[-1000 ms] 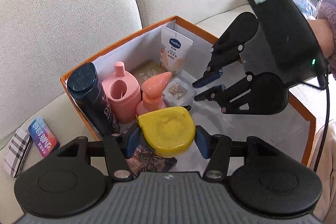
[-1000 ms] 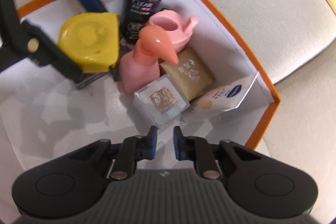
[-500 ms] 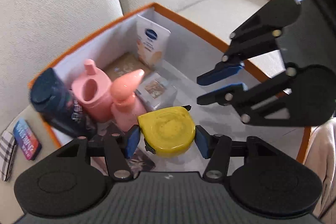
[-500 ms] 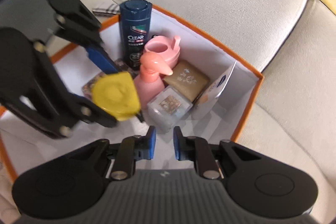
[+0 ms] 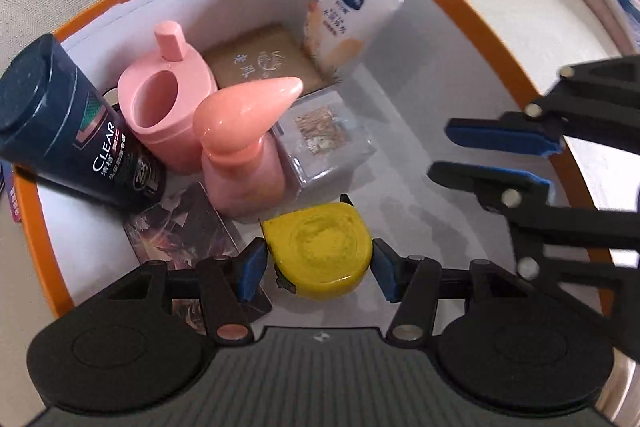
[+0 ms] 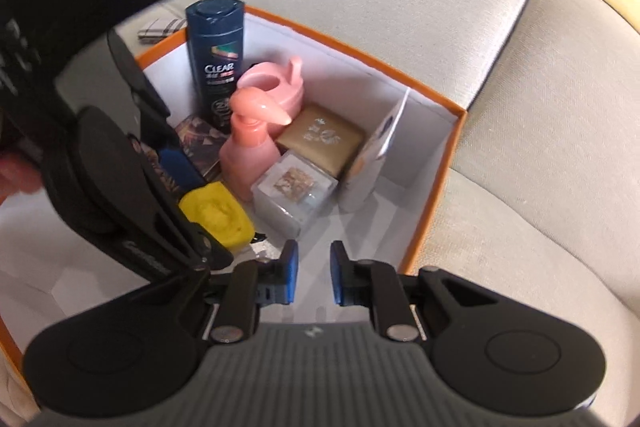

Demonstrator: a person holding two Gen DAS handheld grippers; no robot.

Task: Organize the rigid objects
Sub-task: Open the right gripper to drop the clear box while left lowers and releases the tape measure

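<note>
Left tongs (image 5: 318, 263) are lowering a yellow plastic tape measure (image 5: 320, 253) into the orange-rimmed cardboard box (image 5: 460, 11).
Clamped between their pads, it is hanging just ahead of the pink pump bottle (image 5: 244, 147); release comes next. Right tongs (image 6: 311, 277) are idling, narrow and empty.

left gripper (image 5: 318, 261): pointing steeply down, jaws clamped on yellow tape measure (image 5: 320, 253) | right gripper (image 6: 314, 277): angled down, jaws nearly together, nothing between | hand (image 6: 16, 175): at left gripper's rear

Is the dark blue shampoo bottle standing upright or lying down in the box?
Upright: the shampoo bottle stands cap-up in the box.
</note>
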